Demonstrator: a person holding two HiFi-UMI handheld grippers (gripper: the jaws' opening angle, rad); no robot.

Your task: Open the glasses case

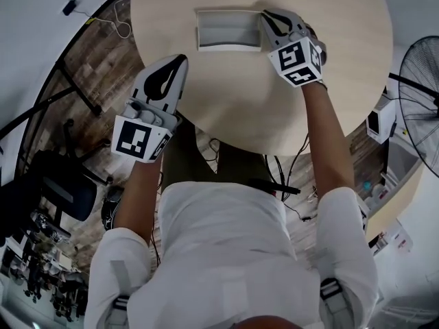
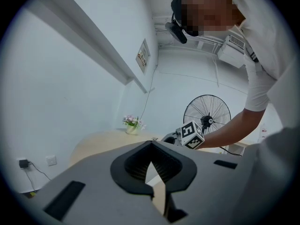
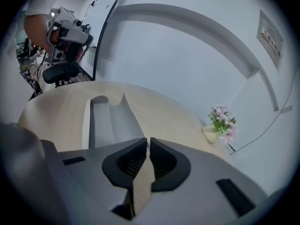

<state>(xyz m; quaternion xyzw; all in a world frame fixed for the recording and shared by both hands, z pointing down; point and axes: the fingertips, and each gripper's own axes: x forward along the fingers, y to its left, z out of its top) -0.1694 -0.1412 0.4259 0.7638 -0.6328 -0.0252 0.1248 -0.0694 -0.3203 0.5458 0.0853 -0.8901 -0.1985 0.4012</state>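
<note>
The glasses case [image 1: 228,29] lies open at the far middle of the round table [image 1: 240,108], white outside and grey inside. My right gripper [image 1: 263,14] is at the case's right end, shut and holding nothing. In the right gripper view the case [image 3: 110,121] lies just ahead and left of my right gripper [image 3: 147,139], its lid edge raised. Near the table's left front edge my left gripper [image 1: 182,58] hovers shut and empty, well apart from the case. The left gripper view shows my left gripper [image 2: 151,143] pointing towards the right gripper's marker cube [image 2: 191,134].
A small pot of pink flowers [image 3: 219,125] stands at the table's far side. A floor fan [image 1: 420,67] is to the right of the table and a dark office chair [image 1: 62,190] to the left. Cables run under the table.
</note>
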